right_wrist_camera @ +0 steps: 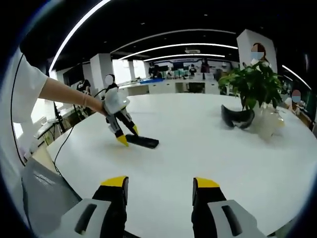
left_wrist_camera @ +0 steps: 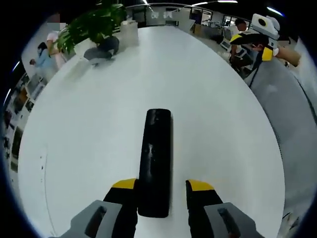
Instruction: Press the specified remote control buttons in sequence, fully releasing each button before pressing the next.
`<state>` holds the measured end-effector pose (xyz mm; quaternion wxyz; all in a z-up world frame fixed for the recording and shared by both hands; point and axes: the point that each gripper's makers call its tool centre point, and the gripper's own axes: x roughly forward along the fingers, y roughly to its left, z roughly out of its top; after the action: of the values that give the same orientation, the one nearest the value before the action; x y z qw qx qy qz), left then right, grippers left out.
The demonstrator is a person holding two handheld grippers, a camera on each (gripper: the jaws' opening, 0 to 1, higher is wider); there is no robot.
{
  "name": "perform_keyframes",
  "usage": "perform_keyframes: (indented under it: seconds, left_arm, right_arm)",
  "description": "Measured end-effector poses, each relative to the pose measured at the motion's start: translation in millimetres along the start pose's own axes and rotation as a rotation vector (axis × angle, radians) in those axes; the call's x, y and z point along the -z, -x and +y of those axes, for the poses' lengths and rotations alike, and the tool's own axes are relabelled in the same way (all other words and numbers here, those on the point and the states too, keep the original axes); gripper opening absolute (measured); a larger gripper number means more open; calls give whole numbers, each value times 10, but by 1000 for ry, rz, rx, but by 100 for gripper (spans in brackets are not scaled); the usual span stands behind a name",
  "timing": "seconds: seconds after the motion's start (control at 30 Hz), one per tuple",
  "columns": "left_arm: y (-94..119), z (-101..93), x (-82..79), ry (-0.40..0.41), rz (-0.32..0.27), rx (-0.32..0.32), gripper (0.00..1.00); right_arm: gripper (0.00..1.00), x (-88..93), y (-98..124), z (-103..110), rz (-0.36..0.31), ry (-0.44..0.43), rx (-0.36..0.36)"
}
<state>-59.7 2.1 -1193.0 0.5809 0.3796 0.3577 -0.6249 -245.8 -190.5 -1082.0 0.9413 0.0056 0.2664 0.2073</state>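
Two left gripper (left_wrist_camera: 161, 186) jaws flank an unlabelled black remote (left_wrist_camera: 155, 161).

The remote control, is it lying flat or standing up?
Lying flat. The remote control rests lengthwise on the white table, its near end between the left gripper jaws.

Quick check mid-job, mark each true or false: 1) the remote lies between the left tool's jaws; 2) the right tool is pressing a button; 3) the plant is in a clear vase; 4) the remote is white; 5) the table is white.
1) True: the black remote lies on the table between the left tool's open jaws.
2) False: the right tool hangs open, well away from the remote.
3) True: the plant stands in a clear vase.
4) False: the remote is black.
5) True: the table is white.
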Motion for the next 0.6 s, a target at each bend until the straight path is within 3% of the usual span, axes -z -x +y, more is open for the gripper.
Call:
perform_keyframes:
  seconds: [0.07,0.6]
  left_arm:
    - [19,27,30,-24,14,-18,25]
    - [23,-169,37,34,-49,-44,24]
  right_arm:
    - [49,11,5,-13,3,-3,4]
    - [46,37,-32,42,29,21,-22]
